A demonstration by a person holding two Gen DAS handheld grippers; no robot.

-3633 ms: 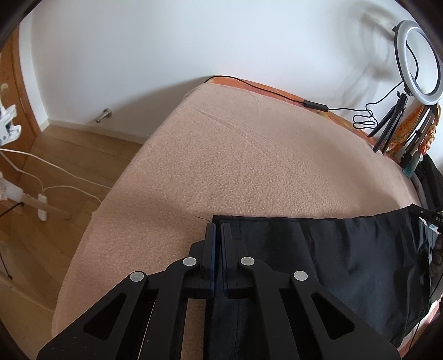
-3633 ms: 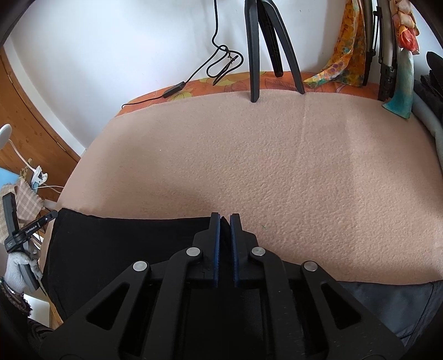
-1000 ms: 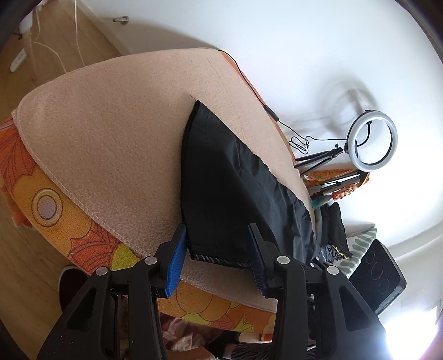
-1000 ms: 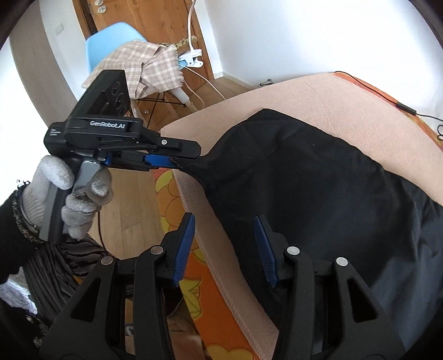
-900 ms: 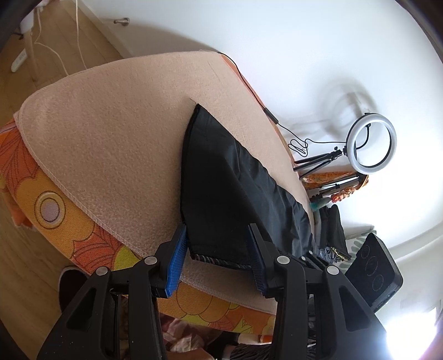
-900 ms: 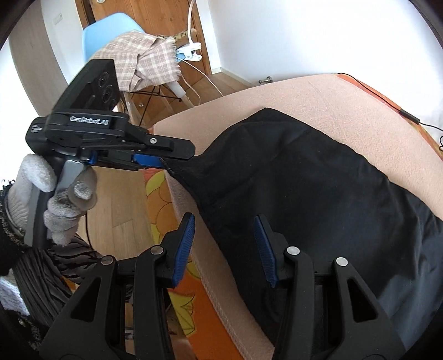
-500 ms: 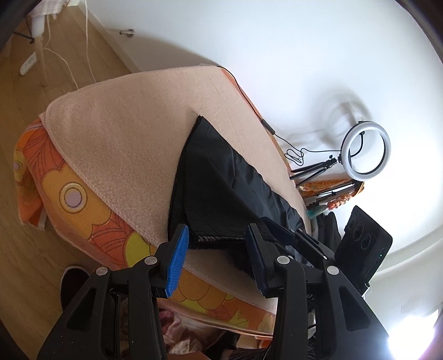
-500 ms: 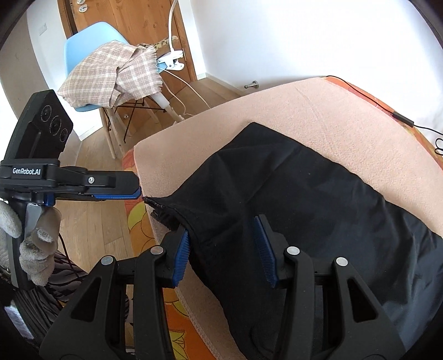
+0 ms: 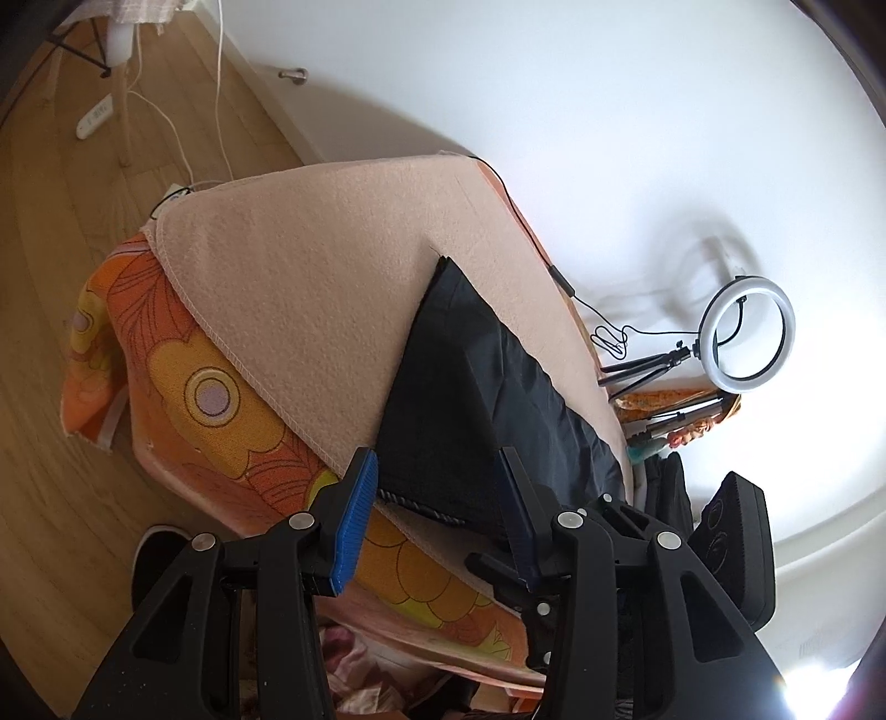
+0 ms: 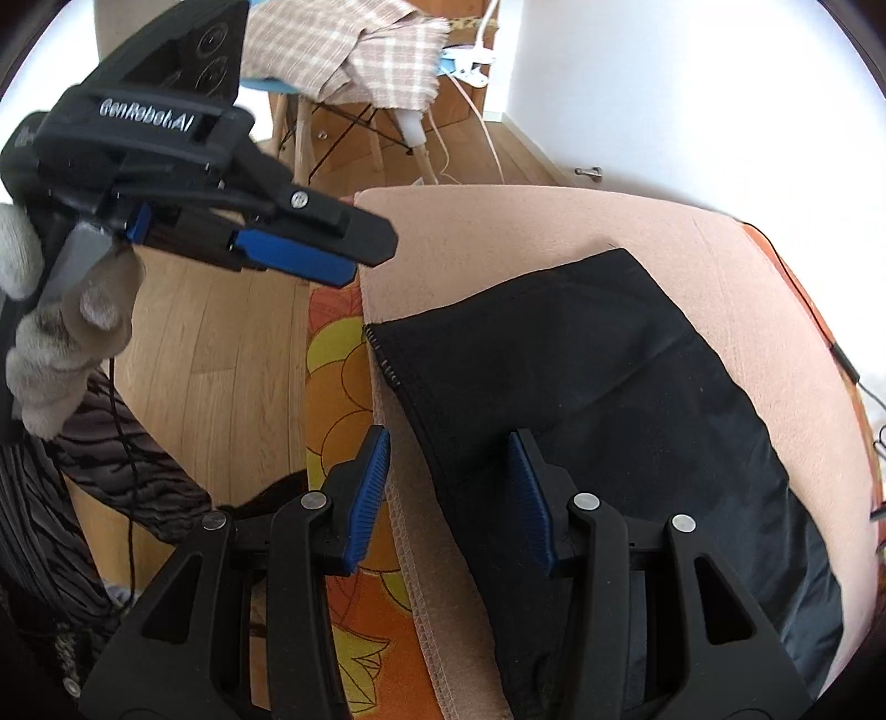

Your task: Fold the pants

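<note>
Black pants (image 10: 587, 399) lie flat along a bed covered by a peach blanket (image 10: 498, 232); they also show in the left wrist view (image 9: 470, 387). Their near end with the striped hem (image 10: 382, 354) sits at the bed's front edge. My right gripper (image 10: 448, 493) is open and empty, its jaws either side of the pants' edge. My left gripper (image 9: 434, 509) is open and empty, just off the bed edge near the hem. In the right wrist view the left gripper (image 10: 310, 249) hovers above the floor, apart from the cloth.
An orange flowered sheet (image 9: 183, 387) hangs under the blanket. A ring light on a tripod (image 9: 742, 332) and a cable (image 9: 554, 266) stand at the bed's far side. A chair with checked cloth (image 10: 354, 50) stands on the wooden floor (image 10: 221, 354).
Both grippers have let go of the pants and pulled back to the bed's front edge. The left gripper, which held the hem corner, has opened and lifted away; the hem now lies on the blanket.
</note>
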